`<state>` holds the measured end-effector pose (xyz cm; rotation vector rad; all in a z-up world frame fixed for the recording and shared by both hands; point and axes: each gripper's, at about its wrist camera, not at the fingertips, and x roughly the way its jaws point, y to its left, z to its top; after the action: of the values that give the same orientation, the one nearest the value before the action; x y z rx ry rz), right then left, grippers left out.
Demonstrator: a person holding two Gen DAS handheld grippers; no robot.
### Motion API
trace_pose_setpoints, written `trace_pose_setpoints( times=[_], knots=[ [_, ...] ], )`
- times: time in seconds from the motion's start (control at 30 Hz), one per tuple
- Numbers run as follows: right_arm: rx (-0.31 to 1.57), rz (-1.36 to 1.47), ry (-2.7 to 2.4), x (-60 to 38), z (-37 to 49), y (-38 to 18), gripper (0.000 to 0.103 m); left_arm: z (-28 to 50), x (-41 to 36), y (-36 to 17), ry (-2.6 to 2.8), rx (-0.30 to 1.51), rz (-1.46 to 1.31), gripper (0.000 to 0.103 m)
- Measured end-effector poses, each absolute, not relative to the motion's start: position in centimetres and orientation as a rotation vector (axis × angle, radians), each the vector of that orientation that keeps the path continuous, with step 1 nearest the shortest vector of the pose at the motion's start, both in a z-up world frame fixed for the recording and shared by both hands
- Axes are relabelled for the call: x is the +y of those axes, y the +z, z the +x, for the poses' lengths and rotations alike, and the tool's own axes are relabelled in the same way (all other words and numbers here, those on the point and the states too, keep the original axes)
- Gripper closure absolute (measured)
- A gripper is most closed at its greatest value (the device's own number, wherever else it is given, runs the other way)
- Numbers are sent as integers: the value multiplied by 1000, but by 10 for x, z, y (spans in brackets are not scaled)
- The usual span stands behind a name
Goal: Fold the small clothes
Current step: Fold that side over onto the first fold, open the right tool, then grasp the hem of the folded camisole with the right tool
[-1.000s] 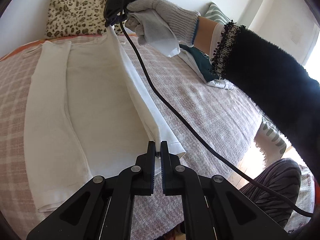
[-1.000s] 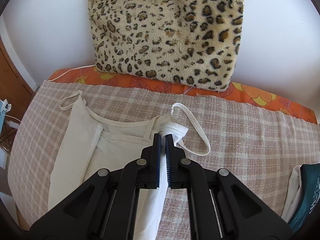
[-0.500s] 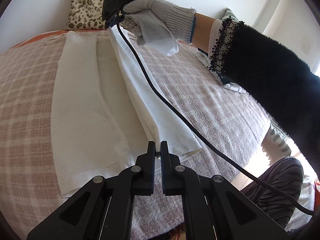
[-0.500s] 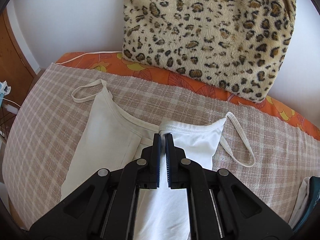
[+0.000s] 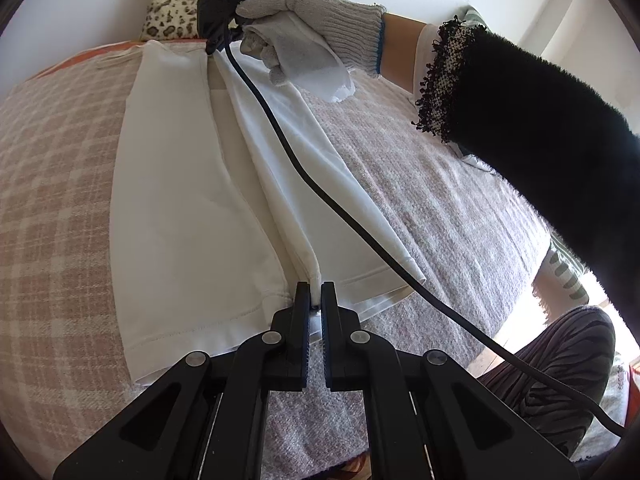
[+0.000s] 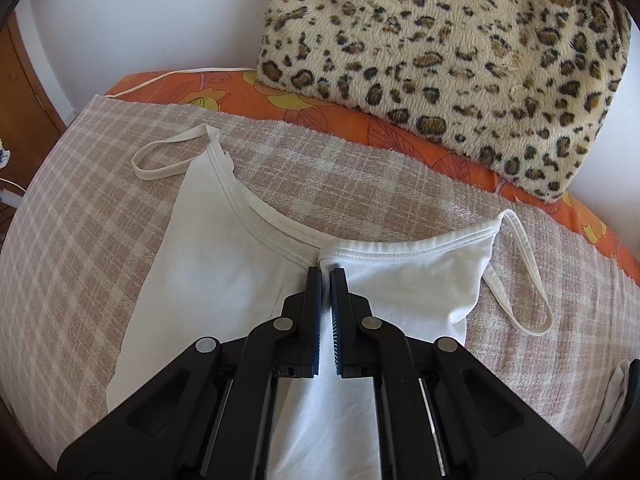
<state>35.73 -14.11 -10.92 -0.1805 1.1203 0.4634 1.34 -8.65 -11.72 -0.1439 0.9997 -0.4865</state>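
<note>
A white cotton camisole top with thin shoulder straps [image 6: 224,256] lies lengthwise on the beige-and-pink checked woven blanket [image 6: 80,208], neckline toward the blanket's far edge. Its left half lies flat, one strap looped on the blanket. A lengthwise fold stands raised along the middle from neckline to hem [image 5: 316,272], and the other half drapes flat beyond it.

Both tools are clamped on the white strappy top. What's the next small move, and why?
Probably carry both ends sideways together and lay the pinched fold flat. The left tool grips the hem of the white strappy cotton top, the right tool grips its neckline, and the fold ridge between them stands raised above the checked blanket.
</note>
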Motion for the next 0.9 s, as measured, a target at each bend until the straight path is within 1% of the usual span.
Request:
trace_pose_setpoints(
  times=[0.03,0.1,0.17,0.2,0.27,0.43,0.57,0.67,0.77,0.83,0.9],
  knots=[
    [1122,-180,465,-141,358,-109,97,13,-87,-117,-475,1008,-135,95],
    [1115,-160,472,-145,357,-104,91,11,-88,-117,-466,1021,-113,83],
    [1094,-122,484,-156,353,-93,64,4,-90,-113,-472,1000,-96,76],
    [1072,-98,485,-163,350,-85,60,1,-88,-110,-472,988,-92,74],
    [1050,-38,501,-179,343,-70,59,-4,-82,-102,-478,965,-98,69],
    [1030,60,508,-228,307,-41,59,-12,-55,-82,-466,919,-161,69],
    [1050,103,509,-266,261,-37,59,-9,-36,-76,-411,864,-166,68],
    [1063,103,502,-288,223,-37,59,2,-20,-82,-380,873,-203,68],
    [1094,148,504,-304,189,-42,59,16,-9,-93,-394,967,-287,68],
    [1113,187,500,-315,168,-48,59,16,1,-95,-360,947,-290,68],
    [1144,217,500,-322,146,-56,59,19,9,-98,-356,972,-315,68]
  ],
)
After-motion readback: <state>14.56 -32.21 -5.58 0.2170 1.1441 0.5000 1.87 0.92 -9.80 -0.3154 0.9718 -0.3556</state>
